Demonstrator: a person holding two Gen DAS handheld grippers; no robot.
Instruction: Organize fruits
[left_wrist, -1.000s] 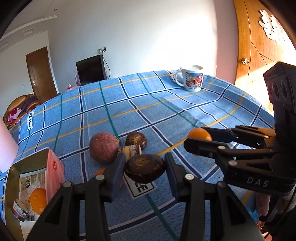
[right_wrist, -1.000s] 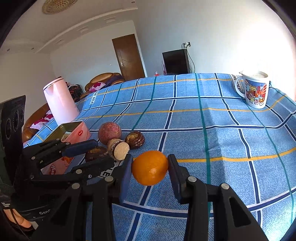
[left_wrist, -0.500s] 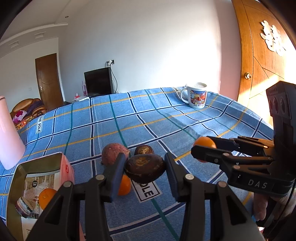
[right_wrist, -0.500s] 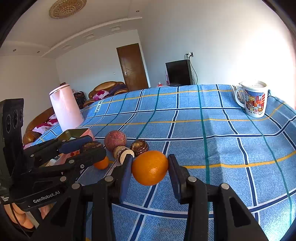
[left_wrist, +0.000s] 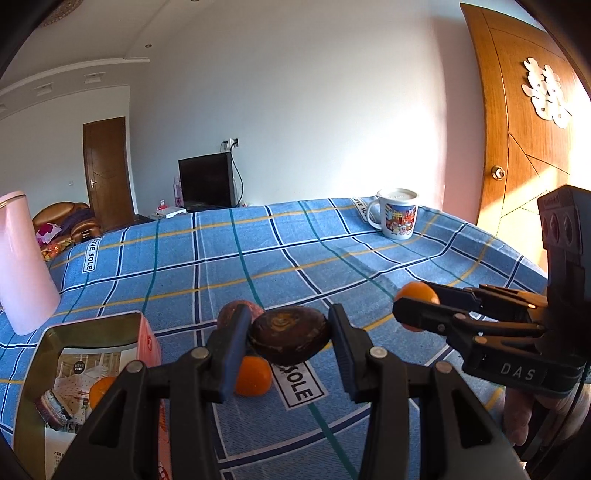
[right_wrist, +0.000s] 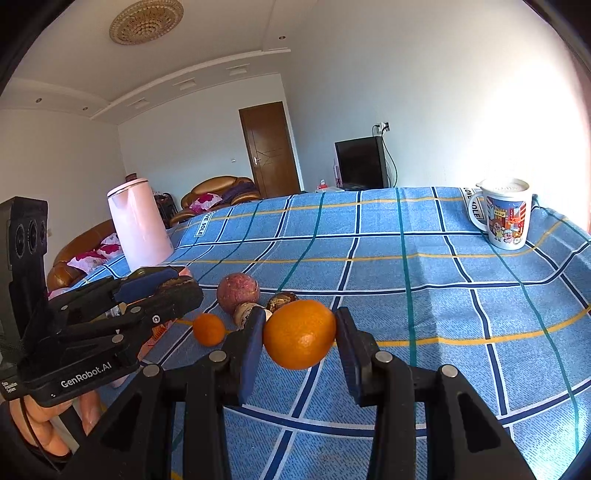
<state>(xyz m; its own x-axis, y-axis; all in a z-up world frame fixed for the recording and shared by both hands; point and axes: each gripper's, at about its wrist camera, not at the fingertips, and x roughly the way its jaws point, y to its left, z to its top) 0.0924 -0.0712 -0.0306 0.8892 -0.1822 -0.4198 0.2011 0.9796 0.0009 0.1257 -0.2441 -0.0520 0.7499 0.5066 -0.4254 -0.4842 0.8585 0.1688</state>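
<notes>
My left gripper (left_wrist: 290, 338) is shut on a dark brown wrinkled fruit (left_wrist: 290, 339), held above the blue checked cloth (left_wrist: 295, 258). My right gripper (right_wrist: 299, 334) is shut on a large orange (right_wrist: 299, 334), also lifted off the cloth. Left on the cloth lie a small orange (right_wrist: 208, 329), a reddish round fruit (right_wrist: 237, 292), a cut pale fruit (right_wrist: 246, 312) and a small dark brown fruit (right_wrist: 282, 300). An open tin box (left_wrist: 85, 373) at the lower left holds another orange (left_wrist: 100, 389) and wrapped items. In the left wrist view the right gripper (left_wrist: 417, 306) shows at the right.
A pink kettle (right_wrist: 139, 223) stands at the table's left side. A printed mug (right_wrist: 504, 214) sits near the far right corner. A wooden door (left_wrist: 524, 147) is close on the right. A hand (right_wrist: 55, 424) holds the left gripper's handle.
Both grippers have tilted upward with their fruits, so more of the room shows. The left gripper rose a little with the brown fruit, uncovering the small orange on the cloth.
</notes>
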